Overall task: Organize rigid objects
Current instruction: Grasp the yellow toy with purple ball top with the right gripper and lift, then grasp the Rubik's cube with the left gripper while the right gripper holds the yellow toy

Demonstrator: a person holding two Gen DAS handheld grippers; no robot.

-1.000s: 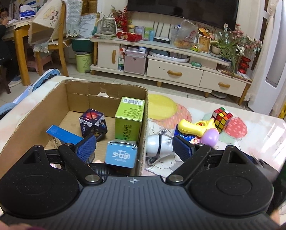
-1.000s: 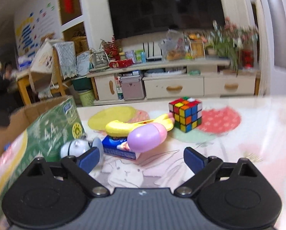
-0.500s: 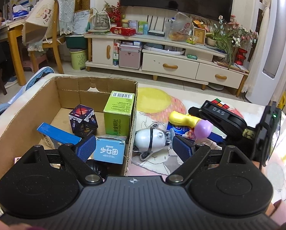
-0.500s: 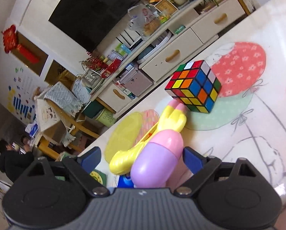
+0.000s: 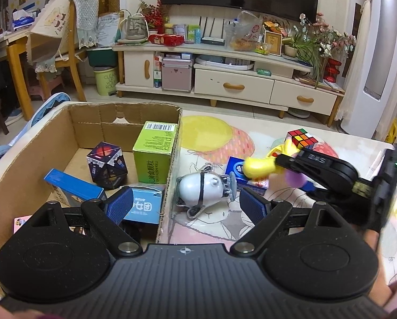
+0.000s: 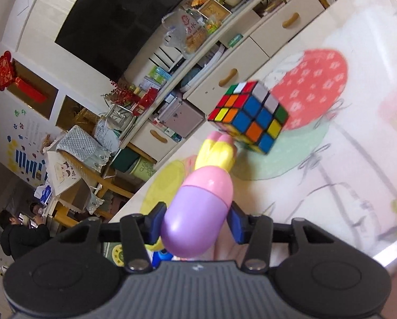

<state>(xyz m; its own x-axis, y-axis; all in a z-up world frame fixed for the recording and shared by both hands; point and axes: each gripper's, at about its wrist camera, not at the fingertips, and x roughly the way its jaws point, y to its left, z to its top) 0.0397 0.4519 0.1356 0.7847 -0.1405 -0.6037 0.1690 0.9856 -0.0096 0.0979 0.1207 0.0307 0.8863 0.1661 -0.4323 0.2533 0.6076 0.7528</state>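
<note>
My right gripper [image 6: 195, 226] is shut on the purple end of a purple, pink and yellow toy [image 6: 198, 212]; the toy's yellow end [image 5: 259, 166] shows in the left wrist view, held by the right gripper [image 5: 291, 170] over a blue pack. A Rubik's cube [image 6: 249, 118] lies just beyond the toy, and shows in the left wrist view [image 5: 301, 138]. My left gripper [image 5: 185, 204] is open and empty, astride the right wall of a cardboard box [image 5: 172, 159]. A white round toy [image 5: 201, 188] lies beside that wall.
The box holds a green carton [image 5: 154, 156], a dark patterned cube [image 5: 106, 163], a blue flat box [image 5: 73, 188] and a light blue carton [image 5: 142, 207]. A blue pack [image 5: 234, 170] lies under the toy. A TV cabinet [image 5: 225, 79] stands beyond the table.
My right gripper has closed on the purple end of the toy and raised it a little. The left gripper has stayed by the box wall, open.
</note>
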